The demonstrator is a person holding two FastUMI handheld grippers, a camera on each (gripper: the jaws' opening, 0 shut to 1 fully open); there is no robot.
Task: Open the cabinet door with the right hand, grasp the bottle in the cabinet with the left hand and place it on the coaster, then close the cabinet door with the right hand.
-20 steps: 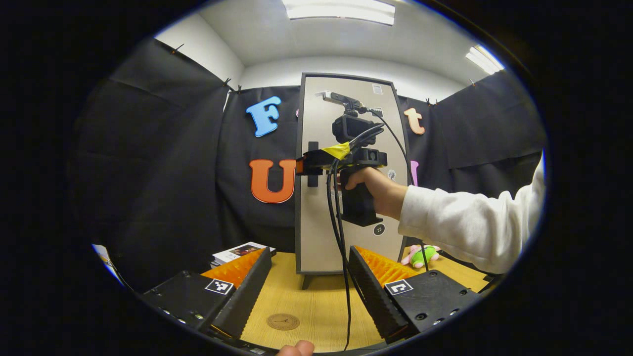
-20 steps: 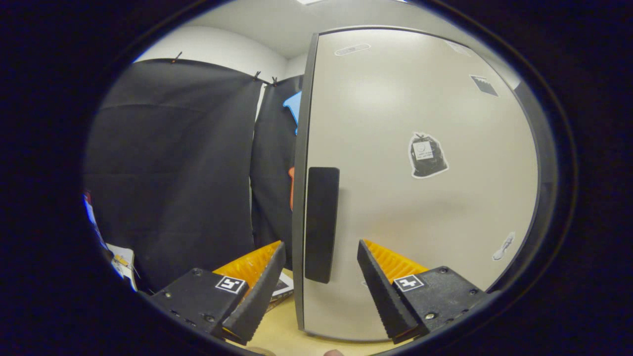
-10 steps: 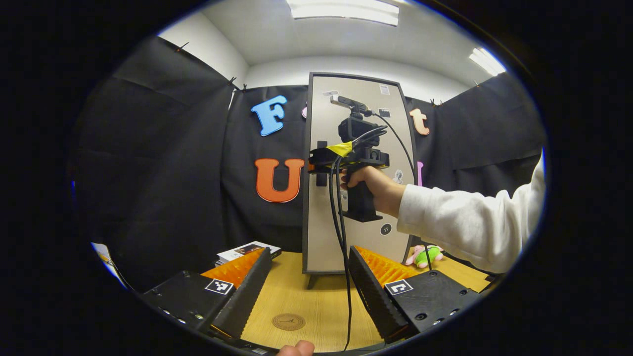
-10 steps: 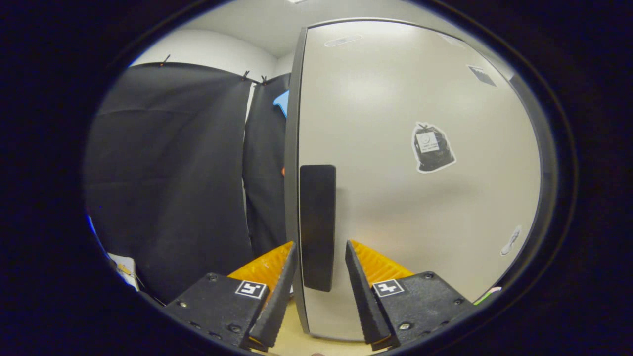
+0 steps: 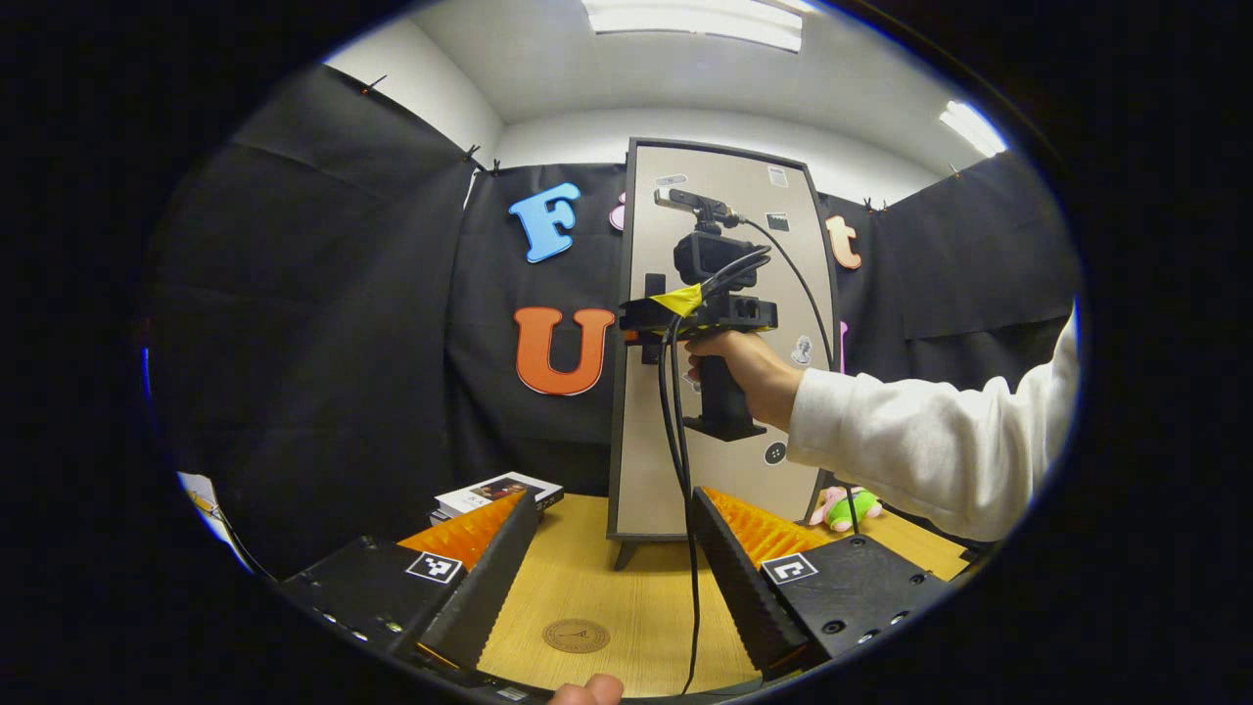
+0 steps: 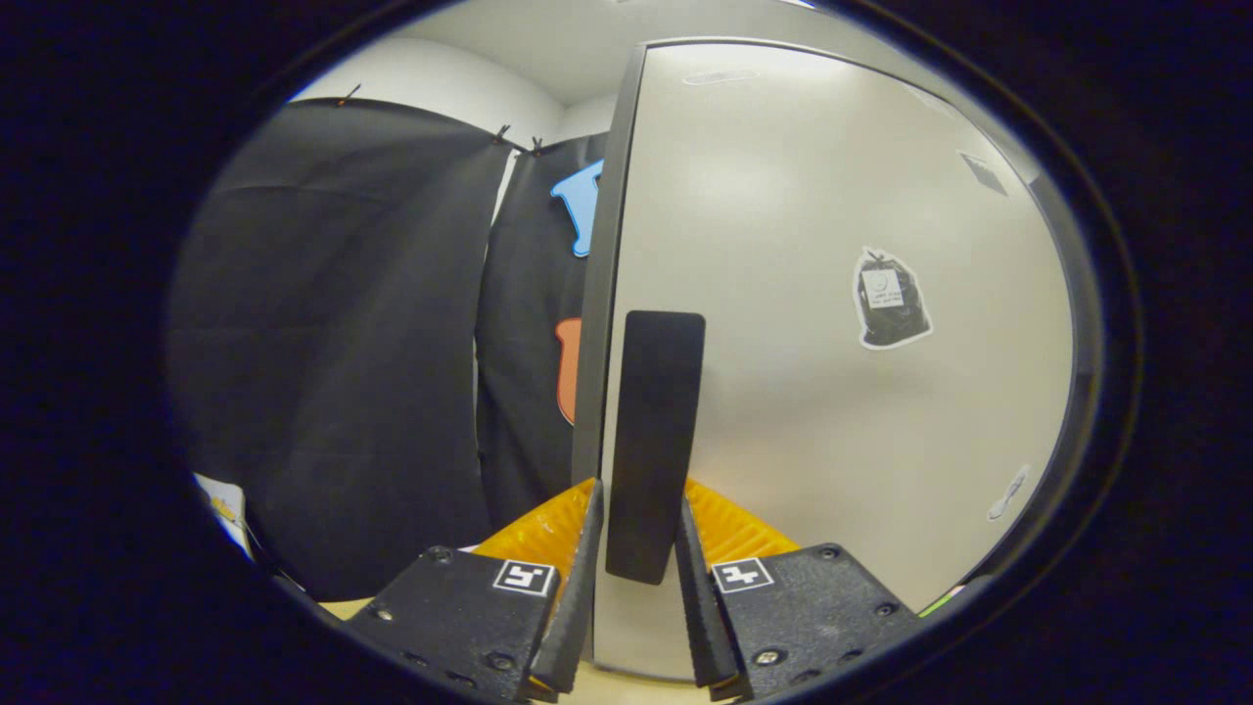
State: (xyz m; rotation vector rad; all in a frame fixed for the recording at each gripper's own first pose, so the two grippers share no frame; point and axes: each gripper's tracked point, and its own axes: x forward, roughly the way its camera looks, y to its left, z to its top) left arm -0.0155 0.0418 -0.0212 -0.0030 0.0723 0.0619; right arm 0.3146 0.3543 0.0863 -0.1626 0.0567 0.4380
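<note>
1. Cabinet (image 5: 724, 392): tall, narrow, upright on short dark feet at the back of the tabletop (image 5: 597, 587), against the black cloth wall. Dark frame.
2. Door (image 6: 832, 411): pale beige, flat, matt, lying flush in the frame. Several small stickers on it, among them a dark bag-shaped one (image 6: 889, 299) at mid height and a round dark one (image 5: 775, 452) lower down.
3. Handle (image 6: 651, 441): black upright bar with rounded corners, mounted near the door's left edge at about mid height.
4. Right tongs (image 6: 634, 548): at the handle, narrowed round its lower end, one finger on each side. The fingers (image 6: 578, 578) lie close against the bar; whether both press on it cannot be told. In the left gripper view the tongs (image 5: 636, 318) are level with the handle, held by a hand (image 5: 749, 367) in a white sleeve (image 5: 930, 441), with black cables (image 5: 680, 490) hanging from them.
5. Left tongs (image 5: 612, 578): wide apart, holding nothing, low over the tabletop and well short of the cabinet.
6. Coaster (image 5: 576, 635): round, brown, with a stamped mark, flat on the light wood tabletop between the left tongs' fingers as seen, in front of the cabinet.
7. Books (image 5: 494, 493): small stack left of the cabinet.
8. Plush toy (image 5: 844, 506): green and pink, right of the cabinet's foot.
</note>
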